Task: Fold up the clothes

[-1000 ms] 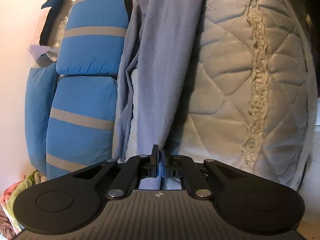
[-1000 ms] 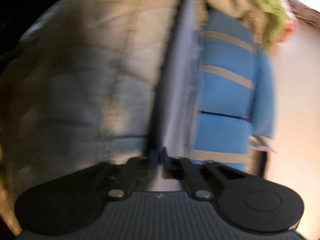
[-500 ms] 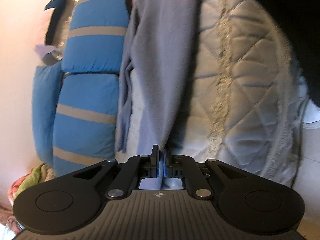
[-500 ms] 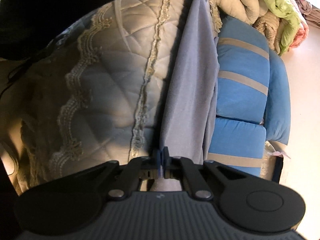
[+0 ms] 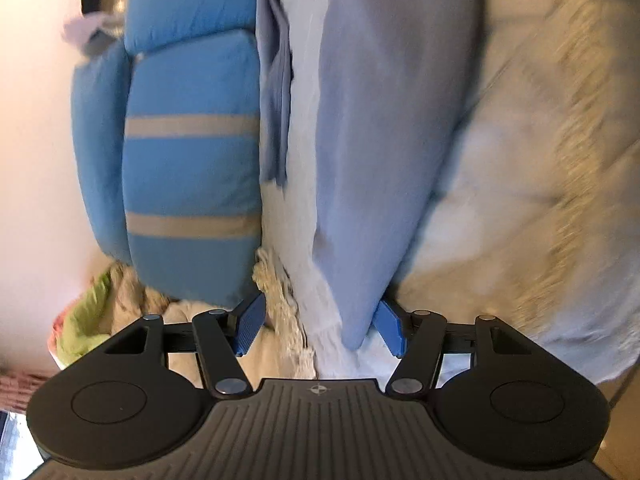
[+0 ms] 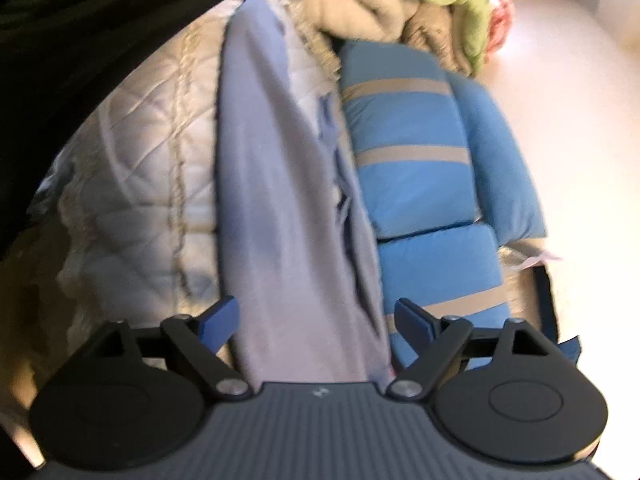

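Note:
A light blue-grey garment lies in a long folded strip on a quilted cream bedspread. My left gripper is open, its blue pads spread either side of the garment's pointed end, which rests loose between them. In the right wrist view the same garment runs away from my right gripper, which is open too, with the cloth's near end lying between its blue pads. Neither gripper holds the cloth.
A blue cushion with tan stripes lies alongside the garment. Beyond it is a heap of beige, green and pink clothes. A pale wall or floor borders the cushion. A dark shape fills the right view's upper left.
Both grippers were shut on the garment's ends half a second ago; both have now opened and let the cloth go onto the bedspread. Both views have shifted.

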`<state>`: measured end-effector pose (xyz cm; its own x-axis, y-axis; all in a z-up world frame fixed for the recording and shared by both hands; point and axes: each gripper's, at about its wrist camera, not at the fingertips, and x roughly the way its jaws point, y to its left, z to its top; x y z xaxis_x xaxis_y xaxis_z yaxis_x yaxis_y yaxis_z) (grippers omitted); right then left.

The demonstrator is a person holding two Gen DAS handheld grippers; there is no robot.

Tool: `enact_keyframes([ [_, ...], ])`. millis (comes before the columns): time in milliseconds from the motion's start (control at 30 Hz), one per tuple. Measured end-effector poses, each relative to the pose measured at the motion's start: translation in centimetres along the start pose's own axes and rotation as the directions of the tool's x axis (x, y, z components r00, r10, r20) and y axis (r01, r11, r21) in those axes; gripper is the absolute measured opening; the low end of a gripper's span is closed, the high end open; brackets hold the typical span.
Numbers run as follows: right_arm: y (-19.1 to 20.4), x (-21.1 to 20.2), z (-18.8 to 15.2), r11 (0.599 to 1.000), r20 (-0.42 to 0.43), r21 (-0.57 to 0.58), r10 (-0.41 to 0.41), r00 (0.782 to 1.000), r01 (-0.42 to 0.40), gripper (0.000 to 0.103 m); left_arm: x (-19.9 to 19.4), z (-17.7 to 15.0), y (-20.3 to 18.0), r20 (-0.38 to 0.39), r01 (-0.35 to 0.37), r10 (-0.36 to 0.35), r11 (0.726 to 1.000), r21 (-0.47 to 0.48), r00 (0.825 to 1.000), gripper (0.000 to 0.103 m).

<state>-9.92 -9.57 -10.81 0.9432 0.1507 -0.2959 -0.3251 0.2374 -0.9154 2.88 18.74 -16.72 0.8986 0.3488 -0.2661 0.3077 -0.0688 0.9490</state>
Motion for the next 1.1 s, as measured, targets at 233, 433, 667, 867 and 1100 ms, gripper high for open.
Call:
enact_keyframes([
  [233,-1.3,0.3,0.0,0.999,0.003,0.043,-0.029,1.000,0.029,0.093,-0.5,-0.4,0.7,-0.062,0.102,-0.105,0.993,-0.052,0.993,0.002],
  [433,-1.9,-0.3,-0.2,0.996,0.038,0.068,-0.058,0.998,0.055,0.093,-2.3,-0.8,0.2,-0.121,0.166,-0.173,0.984,-0.072,0.977,0.002],
  [667,-2.2,-0.2,0.0,0.996,0.044,0.069,-0.056,0.997,0.053,0.098,-2.8,-1.6,-0.9,-0.199,0.171,-0.188,0.980,-0.098,0.962,0.005],
  [867,-3.2,0.0,-0.2,0.992,0.015,0.127,-0.011,1.000,0.009,0.103,-3.5,-2.1,0.7,-0.264,0.172,-0.201,0.977,-0.127,0.943,0.032],
  [1100,-5.1,1.6,-0.8,0.973,-0.034,0.230,0.004,0.999,0.004,0.103,-5.6,-0.5,9.5,-0.037,0.186,-0.241,0.827,-0.530,0.970,0.073],
])
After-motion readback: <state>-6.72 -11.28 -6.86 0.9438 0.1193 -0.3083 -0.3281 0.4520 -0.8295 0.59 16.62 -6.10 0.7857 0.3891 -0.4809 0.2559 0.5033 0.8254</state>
